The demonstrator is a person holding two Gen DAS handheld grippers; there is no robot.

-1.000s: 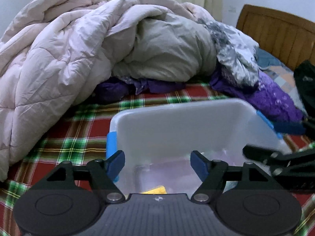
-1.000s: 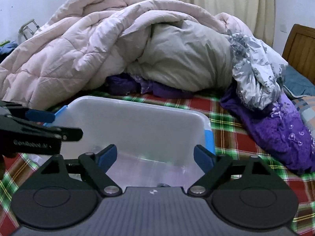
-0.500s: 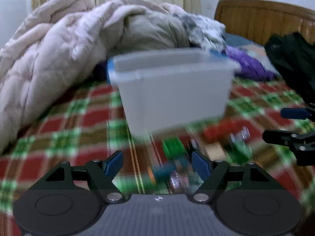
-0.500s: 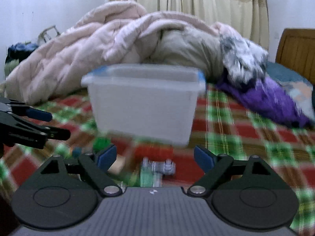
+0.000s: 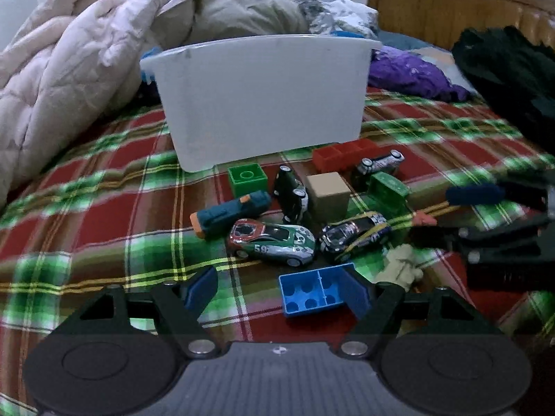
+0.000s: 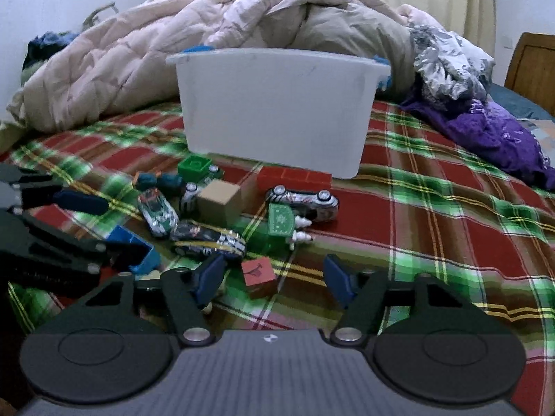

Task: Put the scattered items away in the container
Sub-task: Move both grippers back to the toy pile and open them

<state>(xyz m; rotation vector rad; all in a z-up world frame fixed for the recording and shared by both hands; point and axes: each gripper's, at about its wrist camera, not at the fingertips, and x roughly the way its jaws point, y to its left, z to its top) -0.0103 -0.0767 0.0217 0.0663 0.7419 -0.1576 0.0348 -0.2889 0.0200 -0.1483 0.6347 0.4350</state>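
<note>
While each claw gapes empty, four toy cars (image 5: pixel 272 241) and one bin (image 5: pixel 260 98) sit ahead.

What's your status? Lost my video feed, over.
Left gripper open, blue brick between its fingers. Right gripper open over red cube. Toys all outside white bin. Nothing blocking.

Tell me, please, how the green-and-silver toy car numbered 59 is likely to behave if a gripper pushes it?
The car sits on its wheels, so it would probably roll, though the soft plaid bedspread may slow it. Its glossy, curved body looks slippery to pinch.
</note>
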